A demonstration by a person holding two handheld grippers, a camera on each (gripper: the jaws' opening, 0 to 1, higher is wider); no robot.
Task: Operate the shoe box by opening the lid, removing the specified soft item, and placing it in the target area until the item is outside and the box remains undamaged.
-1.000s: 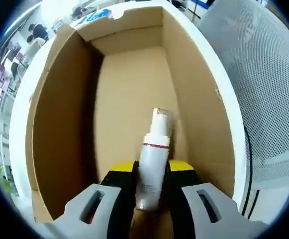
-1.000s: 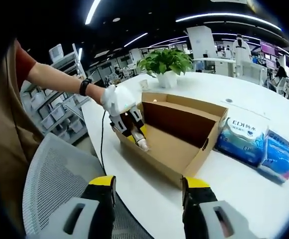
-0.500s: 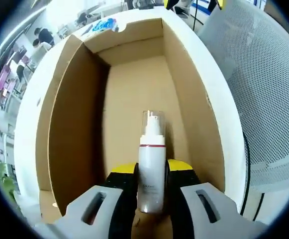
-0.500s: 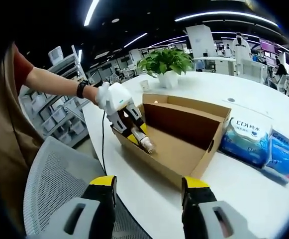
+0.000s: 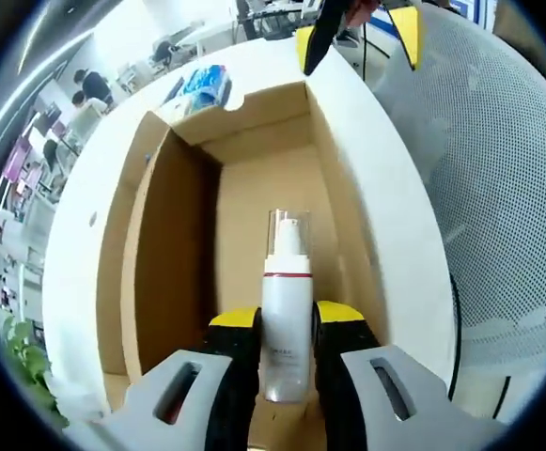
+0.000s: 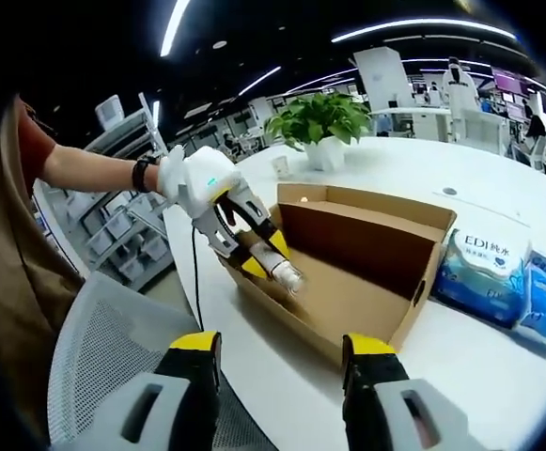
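Open-plan office w/ ceiling strip lights; white round table (image 6: 498, 366) carries our open cardboard shoe box (image 6: 371, 282), lid off. Left tongs (image 5: 286, 324) are clamped on a white pump bottle (image 5: 283, 315) w/ clear cap, held over the box's inside, cap pointing to 12 in left gripper view. In right gripper view we see those tongs at 10 o'clock of the box, bottle just above its near wall. Right tongs (image 6: 279, 349) hang apart w/ nothing between, over the table edge. Blue tissue packs (image 6: 503, 282) lie at 3 o'clock of the box; potted plant (image 6: 321, 127) behind it; grey mesh chair (image 6: 103, 366) beside the table
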